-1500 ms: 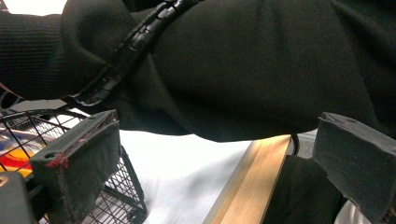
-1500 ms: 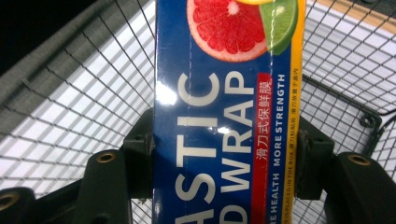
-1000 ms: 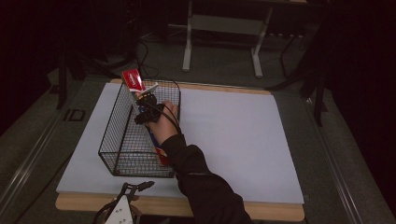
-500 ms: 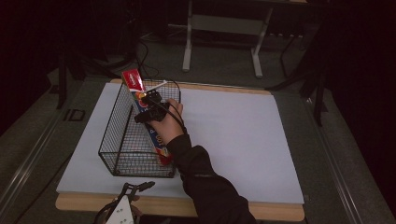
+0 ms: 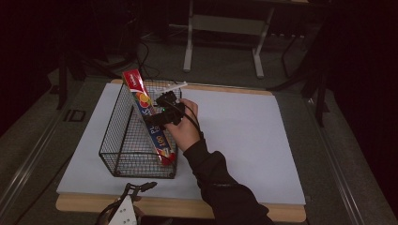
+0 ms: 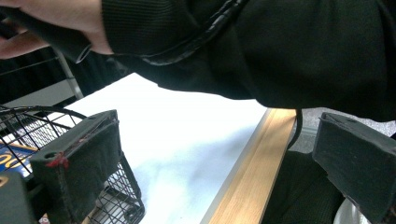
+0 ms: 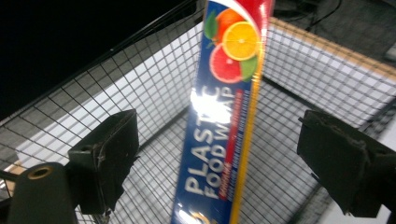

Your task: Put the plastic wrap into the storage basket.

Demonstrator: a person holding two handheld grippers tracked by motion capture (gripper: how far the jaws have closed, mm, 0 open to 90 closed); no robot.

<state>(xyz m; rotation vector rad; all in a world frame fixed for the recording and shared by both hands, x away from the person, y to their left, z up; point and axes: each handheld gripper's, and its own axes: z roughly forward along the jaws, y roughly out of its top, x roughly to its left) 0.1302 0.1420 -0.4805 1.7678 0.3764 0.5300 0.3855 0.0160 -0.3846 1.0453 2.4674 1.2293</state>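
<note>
Wrap box (image 7: pixel 224 126) between open right tongs (image 7: pixel 219 163), untouched

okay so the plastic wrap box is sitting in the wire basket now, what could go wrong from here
The plastic wrap box leans slanted in the wire basket, its red end poking above the rim, so it may slide or tip out. The right claw, whose jaws have just been opening and stand clear of the box, is close enough to knock it or snag the mesh while withdrawing.

The wire basket (image 5: pixel 136 140) stands on the left part of the tabletop (image 5: pixel 244 136). The plastic wrap box (image 5: pixel 148 117) leans inside it, its top end above the far rim. The right gripper (image 5: pixel 165 110) hangs just right of the box; the left gripper (image 5: pixel 126 208) is at the near edge.
</note>
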